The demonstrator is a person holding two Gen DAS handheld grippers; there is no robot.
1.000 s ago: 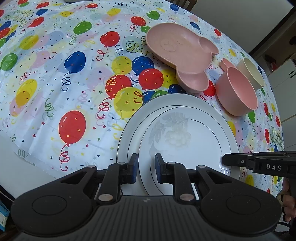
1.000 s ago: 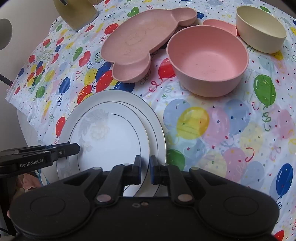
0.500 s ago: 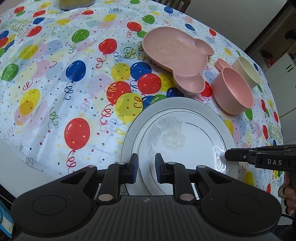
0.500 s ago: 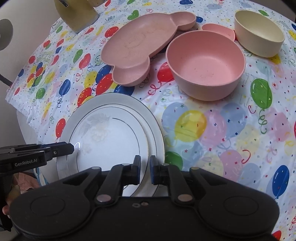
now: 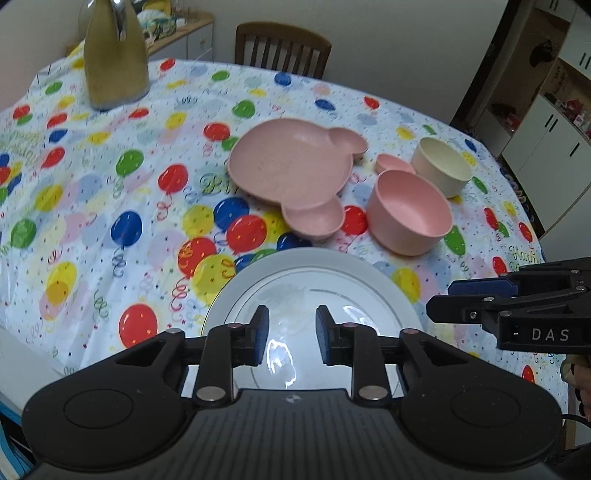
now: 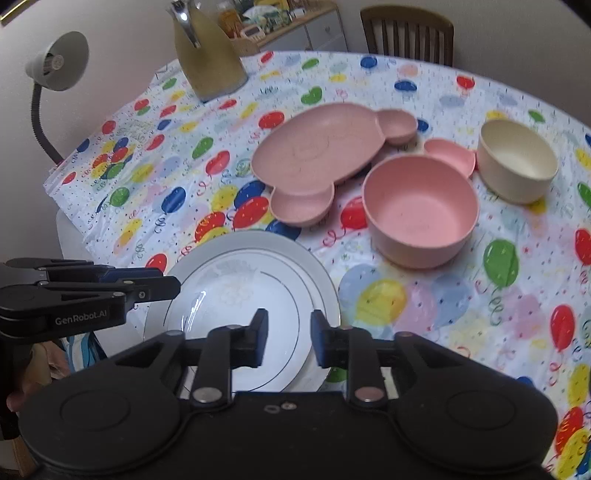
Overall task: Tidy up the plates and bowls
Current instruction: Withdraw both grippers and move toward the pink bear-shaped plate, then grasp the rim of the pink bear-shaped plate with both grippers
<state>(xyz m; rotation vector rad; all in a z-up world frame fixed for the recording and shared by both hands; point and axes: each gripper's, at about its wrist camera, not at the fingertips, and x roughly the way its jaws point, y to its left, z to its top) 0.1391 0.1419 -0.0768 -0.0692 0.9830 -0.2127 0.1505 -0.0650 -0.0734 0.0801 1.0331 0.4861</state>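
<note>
A small white plate [image 5: 325, 299] [image 6: 236, 302] lies on a larger white plate [image 5: 266, 273] [image 6: 317, 269] at the table's near edge. My left gripper [image 5: 290, 332] [image 6: 162, 282] hovers above their left side, jaws opening, nothing between them. My right gripper [image 6: 286, 338] [image 5: 443, 299] hangs over their right side, jaws opening too, and holds nothing. Behind the plates lie a pink bear-shaped divided plate [image 5: 291, 170] [image 6: 321, 151], a pink bowl [image 5: 410, 214] [image 6: 421, 206], a small pink dish [image 5: 391, 162] [image 6: 447, 151] and a cream bowl [image 5: 441, 166] [image 6: 517, 162].
A balloon-print cloth [image 5: 110, 192] [image 6: 461, 295] covers the round table. A tall olive jug [image 5: 114, 55] [image 6: 207, 48] stands at the back left. A wooden chair [image 5: 282, 48] [image 6: 406, 31] is behind the table, and a desk lamp [image 6: 55, 62] is at the left. A hand [image 5: 580, 373] holds the right gripper.
Both grippers have let go of the plates, risen and tilted up, so more of the table and room shows. Their jaws, shut on the plate rims before, now stand apart.
</note>
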